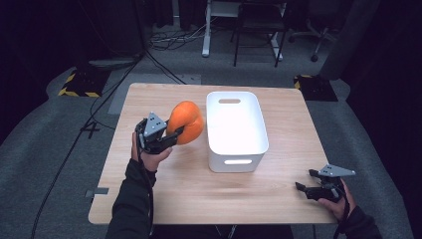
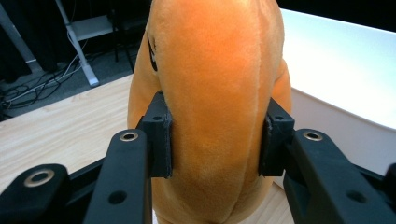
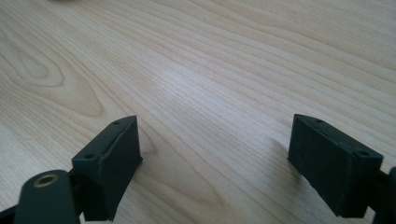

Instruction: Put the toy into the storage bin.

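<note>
An orange plush toy [image 1: 186, 121], soft, squashy and likely light, is clamped across its middle by the left hand-held gripper [image 1: 175, 138], at nine o'clock of the white bin [image 1: 236, 149]. The right hand-held gripper [image 1: 304, 181] rests unclenched, empty, on the desk [image 1: 199, 194].

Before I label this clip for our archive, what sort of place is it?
Probably a lab or studio recording bay: a wooden table on grey carpet, dark curtains, hazard-striped floor weights and loose cables beneath desks behind.
</note>
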Demonstrator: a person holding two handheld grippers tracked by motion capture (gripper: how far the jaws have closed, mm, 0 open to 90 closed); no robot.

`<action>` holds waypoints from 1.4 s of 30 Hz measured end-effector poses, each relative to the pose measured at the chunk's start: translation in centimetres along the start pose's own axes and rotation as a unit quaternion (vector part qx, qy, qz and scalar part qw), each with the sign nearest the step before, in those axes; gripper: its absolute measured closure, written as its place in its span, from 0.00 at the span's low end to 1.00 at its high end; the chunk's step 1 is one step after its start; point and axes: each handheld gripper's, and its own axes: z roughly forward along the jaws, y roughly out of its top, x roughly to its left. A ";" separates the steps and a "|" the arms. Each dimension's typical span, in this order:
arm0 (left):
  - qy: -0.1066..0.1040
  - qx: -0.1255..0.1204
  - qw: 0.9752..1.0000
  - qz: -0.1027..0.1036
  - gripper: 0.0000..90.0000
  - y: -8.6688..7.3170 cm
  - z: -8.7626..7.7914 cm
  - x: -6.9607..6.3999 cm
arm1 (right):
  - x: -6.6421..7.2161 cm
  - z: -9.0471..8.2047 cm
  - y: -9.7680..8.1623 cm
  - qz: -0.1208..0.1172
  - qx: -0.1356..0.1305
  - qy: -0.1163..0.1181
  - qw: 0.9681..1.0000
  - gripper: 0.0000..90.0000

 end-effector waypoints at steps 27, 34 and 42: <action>-0.002 -0.029 0.999 0.037 0.64 5.2 -1.7 -0.7 | 0.0 0.0 0.0 0.002 -0.001 0.001 1.000 0.19; -0.007 -0.039 0.998 0.052 0.64 6.3 -1.6 -1.3 | 0.0 0.0 0.0 0.003 -0.001 0.000 1.000 0.19; -0.022 -0.044 0.997 0.064 0.64 7.2 -1.3 -2.2 | 0.0 0.0 0.0 0.003 -0.001 0.001 1.000 0.19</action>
